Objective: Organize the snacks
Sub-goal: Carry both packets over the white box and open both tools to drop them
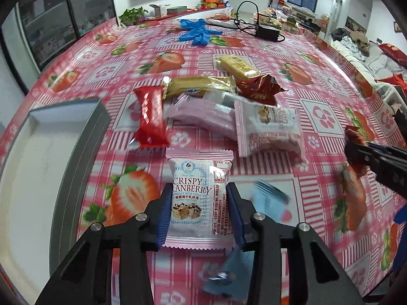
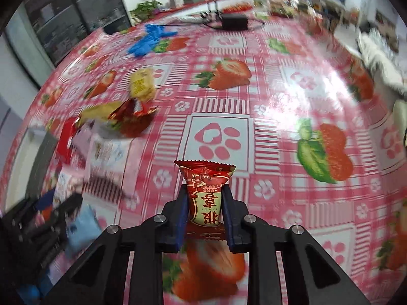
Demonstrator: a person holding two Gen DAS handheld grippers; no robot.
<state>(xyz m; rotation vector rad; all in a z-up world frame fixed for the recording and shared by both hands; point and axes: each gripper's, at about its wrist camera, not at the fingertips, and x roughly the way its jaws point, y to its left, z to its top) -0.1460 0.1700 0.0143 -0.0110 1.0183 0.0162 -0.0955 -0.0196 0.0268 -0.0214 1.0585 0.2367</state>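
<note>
My left gripper [image 1: 198, 200] is clamped on the white Crispy Cranberry nougat packet [image 1: 199, 198], its 2 blue pads pressing the packet's sides and the print facing my camera. My right gripper [image 2: 205, 203] pinches a small red candy packet [image 2: 204, 190] between its pads, the crimped top edge pointing to 12 o'clock, clear of the strawberry tablecloth [image 2: 279, 101]. In the left view that same gripper shows at 3 o'clock with the red packet at its tips.

Outward from the left gripper: a blurred light-blue packet [image 1: 269, 200] lies just at 3 o'clock of the pads, on the cloth. At 12 o'clock sits the pile — a red wrapper [image 1: 150, 118], a pale pink packet [image 1: 203, 117], a white-and-pink packet [image 1: 269, 132], a gold bar [image 1: 201, 86], a yellow packet [image 1: 237, 67] and a crumpled red-gold wrapper [image 1: 259, 89], overlapping each other. At 9 o'clock stands the open grey box [image 1: 84, 132], its white inside bare where I can see it. Farther, toward 12 o'clock, blue gloves [image 1: 198, 31] and a black adapter with its cable [image 1: 267, 31] lie near the table's far edge — well apart from the snacks.
</note>
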